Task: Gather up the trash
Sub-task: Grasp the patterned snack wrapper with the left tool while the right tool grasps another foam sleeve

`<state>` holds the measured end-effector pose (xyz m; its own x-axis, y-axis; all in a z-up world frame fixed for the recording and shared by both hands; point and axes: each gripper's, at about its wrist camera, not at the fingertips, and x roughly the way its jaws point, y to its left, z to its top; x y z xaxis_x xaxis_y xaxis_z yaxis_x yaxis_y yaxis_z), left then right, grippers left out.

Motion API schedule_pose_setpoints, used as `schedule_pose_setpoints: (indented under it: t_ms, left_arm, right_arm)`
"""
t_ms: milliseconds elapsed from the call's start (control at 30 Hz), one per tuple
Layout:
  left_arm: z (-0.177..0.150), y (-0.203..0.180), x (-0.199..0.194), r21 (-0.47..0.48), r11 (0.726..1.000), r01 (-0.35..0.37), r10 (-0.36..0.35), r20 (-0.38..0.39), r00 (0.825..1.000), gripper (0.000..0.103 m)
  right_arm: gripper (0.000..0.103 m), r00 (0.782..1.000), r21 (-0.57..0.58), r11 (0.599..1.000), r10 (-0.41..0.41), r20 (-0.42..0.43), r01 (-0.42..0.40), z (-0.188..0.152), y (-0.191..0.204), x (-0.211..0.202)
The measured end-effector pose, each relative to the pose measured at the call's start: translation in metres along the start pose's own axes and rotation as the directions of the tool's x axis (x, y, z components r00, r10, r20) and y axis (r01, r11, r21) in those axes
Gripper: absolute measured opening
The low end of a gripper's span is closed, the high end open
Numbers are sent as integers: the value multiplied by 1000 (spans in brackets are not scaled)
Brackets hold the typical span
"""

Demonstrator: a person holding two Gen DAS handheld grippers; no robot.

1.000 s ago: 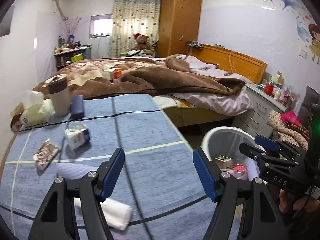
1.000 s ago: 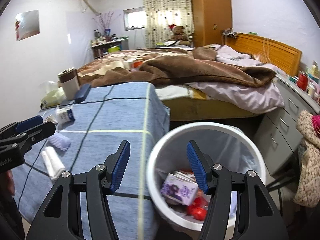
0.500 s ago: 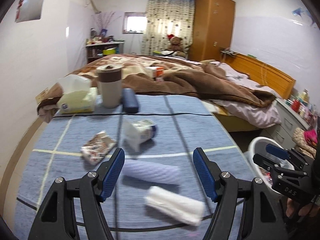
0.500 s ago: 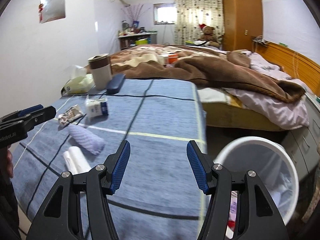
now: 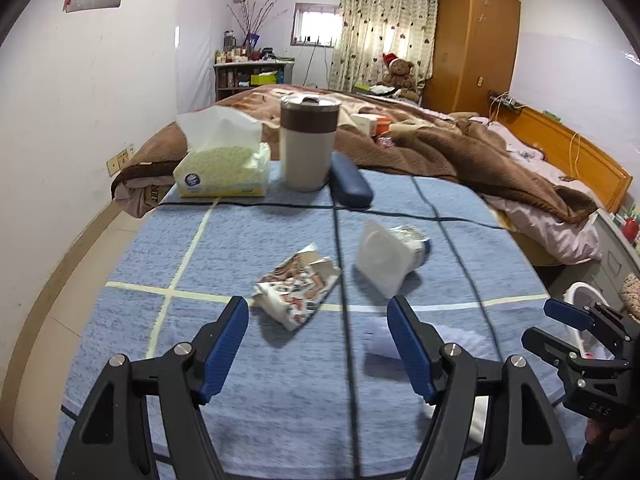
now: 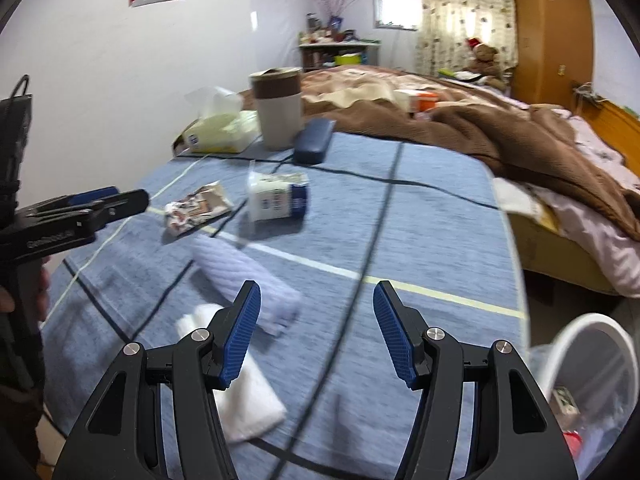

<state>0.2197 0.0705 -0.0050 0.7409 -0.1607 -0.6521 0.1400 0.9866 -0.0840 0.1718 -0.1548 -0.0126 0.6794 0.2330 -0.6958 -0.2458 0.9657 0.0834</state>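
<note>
Half-hidden white towel [image 6: 244,396] behind tongs [image 6: 316,336]

The right hand-held gripper [image 5: 576,322] bears the raised letters "DAS" on its body.

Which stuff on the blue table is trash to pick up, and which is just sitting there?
Trash job:
- crumpled wrapper
- tipped-over carton
- white bin
- possibly the two rolled cloths: lilac roll, white roll

Just lying about:
- tissue box
- tumbler
- dark blue case
</note>
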Motion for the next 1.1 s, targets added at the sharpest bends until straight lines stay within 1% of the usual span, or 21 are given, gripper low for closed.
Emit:
schedule_pose_setpoints:
  t_ms: [67,267,367,467,633,700,833,967,1100]
  left_arm:
    - [0,5,8,8,1000,4,-4,-14,1000,74]
    - [4,19,29,18,1000,9,-8,-54,999,75]
    - [7,23,39,34,999,12,-10,-70,998,77]
    - [10,27,51,33,999,25,-22,-93,995,77]
    - [14,28,71,52,998,37,-30,-133,991,78]
    - [14,27,75,68,997,31,-22,-131,991,78]
    - [14,25,86,85,995,47,-33,-160,987,78]
    - [14,25,98,87,995,49,-32,-185,982,78]
    - [14,28,105,75,995,59,-44,-198,979,78]
  right_arm:
    - [60,999,-2,1000,28,-19,-28,2,4,8]
    - [60,996,-39,998,54,-69,-57,6,21,33]
    - [60,991,-44,995,85,-101,-90,6,24,42]
    - [60,988,-65,994,84,-130,-93,6,29,51]
    - [60,979,-69,989,115,-166,-128,5,31,55]
    - [60,974,-62,987,134,-182,-147,4,29,55]
    - [60,969,-28,986,154,-195,-163,2,25,56]
    - [56,965,-21,985,166,-205,-174,0,26,55]
    - [51,966,-31,986,157,-207,-167,0,26,54]
